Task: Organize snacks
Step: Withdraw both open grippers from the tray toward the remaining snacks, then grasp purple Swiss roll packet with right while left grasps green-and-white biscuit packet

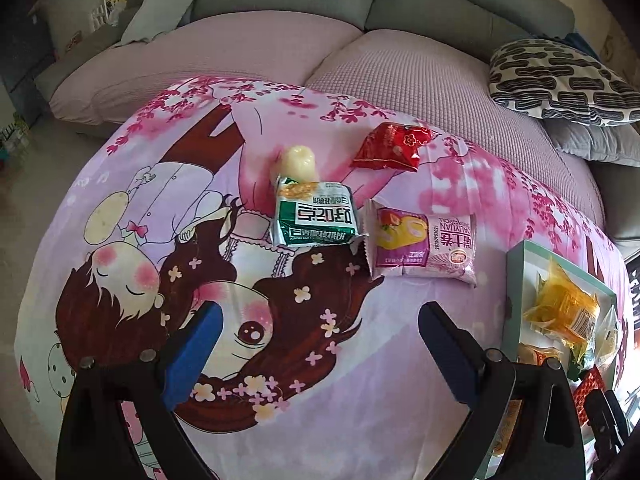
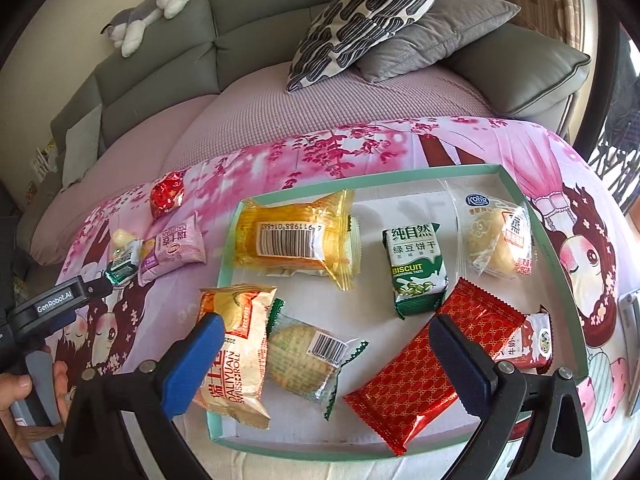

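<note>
Sofa (image 2: 160, 52): grey, running behind the bed, with a patterned cushion (image 2: 360, 20) leaning on a plain grey one and a plush dog (image 2: 148, 12) lying along the backrest.
Bed (image 1: 400, 80): pink quilted cover; a cartoon-print sheet (image 1: 120, 240) is spread over its near part and carries all the snacks.
Tray (image 2: 400, 174): shallow, mint-rimmed, white inside, on the sheet toward the right edge of the bed.
In the tray: a yellow cake pack (image 2: 296, 240) at the far left corner, a green biscuit pack (image 2: 416, 268) in the middle, a clear pastry pack (image 2: 496, 240) at the far right, an orange swiss roll pack (image 2: 236, 352) over the near left rim, a round biscuit in clear wrap (image 2: 304, 356) touching it, a red patterned pack (image 2: 424, 364) at the near right, and a small red-and-white pack (image 2: 536, 340) against the right rim.
Outside the tray: a pink swiss roll pack (image 1: 424, 244) nearest the tray, a green walnut-cake pack (image 1: 316, 216) just beside it, a pale wrapped sweet (image 1: 298, 162) touching the green pack's far end, and a red pouch (image 1: 390, 146) farthest back.
Left gripper (image 1: 320, 344): fingers spread wide, empty, above the sheet short of the green pack.
Right gripper (image 2: 324, 352): fingers spread wide, empty, over the tray's near half.
Hand (image 2: 24, 396): wrapped round the left gripper's handle.
</note>
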{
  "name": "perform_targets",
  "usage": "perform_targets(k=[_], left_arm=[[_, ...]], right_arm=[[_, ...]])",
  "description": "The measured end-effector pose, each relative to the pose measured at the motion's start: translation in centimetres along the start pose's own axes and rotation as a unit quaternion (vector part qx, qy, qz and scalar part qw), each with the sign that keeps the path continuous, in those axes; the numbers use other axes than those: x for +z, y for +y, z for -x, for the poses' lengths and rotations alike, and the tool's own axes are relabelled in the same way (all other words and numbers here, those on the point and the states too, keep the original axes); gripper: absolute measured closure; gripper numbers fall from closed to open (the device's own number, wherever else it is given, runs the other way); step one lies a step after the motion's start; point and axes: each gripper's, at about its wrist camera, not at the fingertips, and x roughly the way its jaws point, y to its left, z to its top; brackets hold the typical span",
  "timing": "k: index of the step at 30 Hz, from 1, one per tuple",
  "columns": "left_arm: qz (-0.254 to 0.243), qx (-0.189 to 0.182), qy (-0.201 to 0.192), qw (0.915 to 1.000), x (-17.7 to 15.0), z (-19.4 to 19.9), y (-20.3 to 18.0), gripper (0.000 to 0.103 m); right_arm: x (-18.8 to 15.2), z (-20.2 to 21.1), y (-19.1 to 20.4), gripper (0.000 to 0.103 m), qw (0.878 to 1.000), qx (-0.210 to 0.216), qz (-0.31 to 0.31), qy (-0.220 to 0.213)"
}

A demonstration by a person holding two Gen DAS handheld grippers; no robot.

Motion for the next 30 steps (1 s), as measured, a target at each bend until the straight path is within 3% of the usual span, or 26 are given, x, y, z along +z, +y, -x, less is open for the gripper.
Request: perform_targets(k=[9, 15, 21, 30], left_arm=[[0.015, 0.004, -0.007, 0.9999, 0.7, 0.2, 1.5, 0.005], [0.023, 0.016, -0.011, 0.9995, 1.6, 0.0, 2.8, 0.005], [0.026, 0.029, -0.011, 0.9992, 2.7, -0.7, 4.0, 0.005], [0.044, 0.01, -0.01, 0.9989, 4.7, -2.2, 5.5, 0.005]], right_arm=[[0.0, -0.7, 2.2, 0.0, 1.0, 0.002, 0.028, 0.012], [1.4, -0.1, 4.2, 0.0, 0.999, 0.009, 0.04, -0.01], [3.0, -0.6, 7.6, 0.0, 0.997, 0.025, 0.066, -0.021], [4.5, -3.8, 13.5, 0.0, 0.992, 0.041, 0.116, -0.01]])
